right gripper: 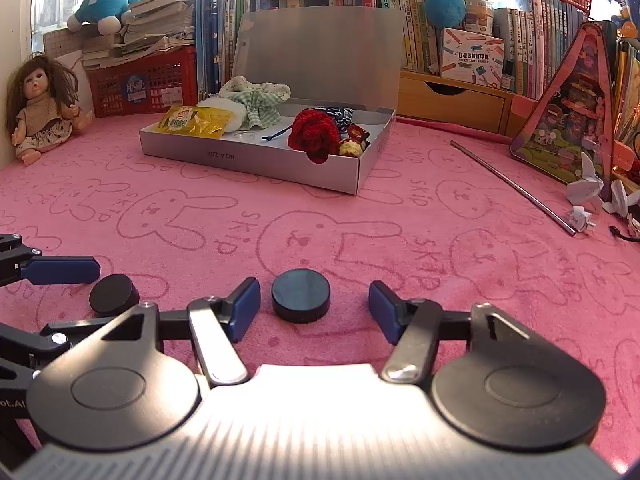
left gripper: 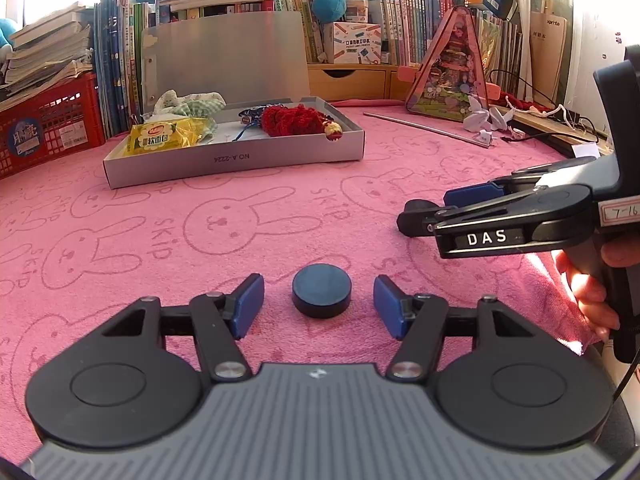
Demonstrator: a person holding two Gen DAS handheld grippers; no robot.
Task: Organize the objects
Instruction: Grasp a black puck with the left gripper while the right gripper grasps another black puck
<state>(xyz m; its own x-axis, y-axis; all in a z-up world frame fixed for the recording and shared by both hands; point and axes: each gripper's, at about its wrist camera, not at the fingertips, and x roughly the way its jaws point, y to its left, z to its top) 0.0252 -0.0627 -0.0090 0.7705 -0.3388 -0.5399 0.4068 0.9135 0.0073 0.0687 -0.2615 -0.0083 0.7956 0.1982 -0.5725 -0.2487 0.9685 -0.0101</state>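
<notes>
On the left, the left hand-held gripper sits low over the pink table, its blue pads standing apart on either side of a black disc. Neither pad touches it, so nothing is held. Just to the right, the right hand-held gripper frames a second black disc the same way: jaws partly open, a gap on both sides, more on its right.

Further back lies the open grey box, already carrying a yellow packet, checked cloth and a red knitted piece. It looks like the place for both discs, though that is a guess.

The risks come from how low and smooth the discs are. If a pad closes off-centre, the disc may skid across the towel or squirt out forward. If the pads ride too high, they could pinch only the top edge and lose it on the lift. The two tools also stand near each other, so lifting together may knock them. How deep the pads reach is hard to judge through this lens.
</notes>
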